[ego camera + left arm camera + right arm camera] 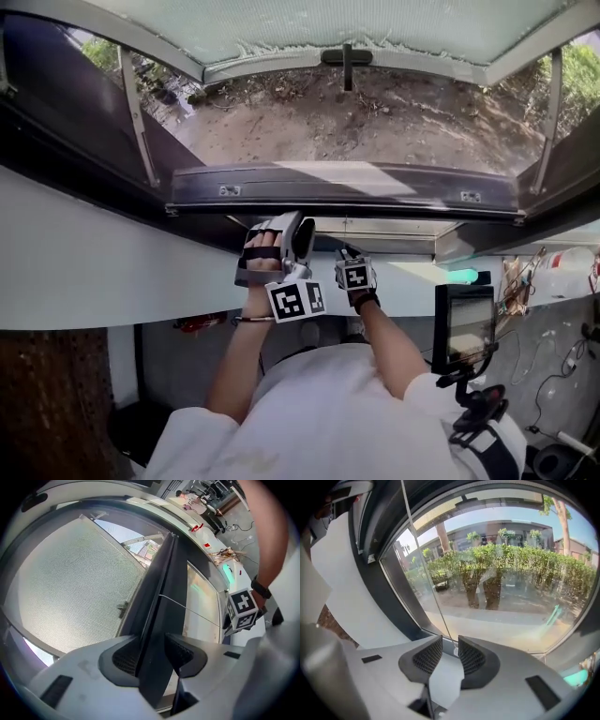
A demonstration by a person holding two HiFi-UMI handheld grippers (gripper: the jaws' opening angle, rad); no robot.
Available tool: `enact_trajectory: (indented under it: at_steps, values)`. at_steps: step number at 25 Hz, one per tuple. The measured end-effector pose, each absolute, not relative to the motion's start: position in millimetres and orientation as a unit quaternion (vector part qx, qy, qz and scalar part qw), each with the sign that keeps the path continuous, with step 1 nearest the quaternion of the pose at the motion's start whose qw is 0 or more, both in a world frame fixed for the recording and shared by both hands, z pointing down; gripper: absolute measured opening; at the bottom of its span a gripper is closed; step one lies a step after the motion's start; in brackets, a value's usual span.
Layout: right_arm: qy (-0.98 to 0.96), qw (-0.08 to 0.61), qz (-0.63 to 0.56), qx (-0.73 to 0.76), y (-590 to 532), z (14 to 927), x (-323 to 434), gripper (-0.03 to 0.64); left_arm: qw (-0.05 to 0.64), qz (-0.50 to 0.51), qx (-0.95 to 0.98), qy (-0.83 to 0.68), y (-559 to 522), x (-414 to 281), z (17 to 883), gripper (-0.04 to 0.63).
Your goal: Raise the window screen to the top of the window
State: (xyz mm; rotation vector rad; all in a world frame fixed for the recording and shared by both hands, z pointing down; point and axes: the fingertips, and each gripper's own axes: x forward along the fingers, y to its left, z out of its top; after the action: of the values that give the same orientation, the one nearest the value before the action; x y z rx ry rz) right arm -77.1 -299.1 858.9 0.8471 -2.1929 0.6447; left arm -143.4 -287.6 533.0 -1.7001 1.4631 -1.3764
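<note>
The left gripper was clamped on the dark rail along the window frame's lower edge, while the right gripper had its jaws slightly apart round a thin cord. The window screen sat high, mesh by the top edge, so the raising looked nearly done. The next move called for closing on the cord and pulling steadily. White wall below, a monitor at right

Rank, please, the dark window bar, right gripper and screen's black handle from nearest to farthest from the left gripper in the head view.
1. Dark window bar: in the left gripper's jaws.
2. Right gripper: just right.
3. Black handle: top centre.
</note>
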Motion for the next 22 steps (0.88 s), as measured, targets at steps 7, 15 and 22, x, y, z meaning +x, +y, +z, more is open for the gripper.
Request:
enact_trajectory:
  at_steps: [7, 15, 22]
  values:
    - [-0.857, 0.333, 0.243, 0.308, -310, 864, -92, 0.005, 0.251, -0.509, -0.623, 0.539, -288, -145, 532, 0.155]
    - [-0.874, 0.346, 0.230, 0.252, -254, 861, -83, 0.005, 0.258, -0.508, -0.626, 0.532, -287, -144, 533, 0.155]
    - [-0.872, 0.397, 0.171, 0.230, -224, 857, -68, 0.003, 0.273, -0.523, -0.622, 0.514, -286, -146, 534, 0.154]
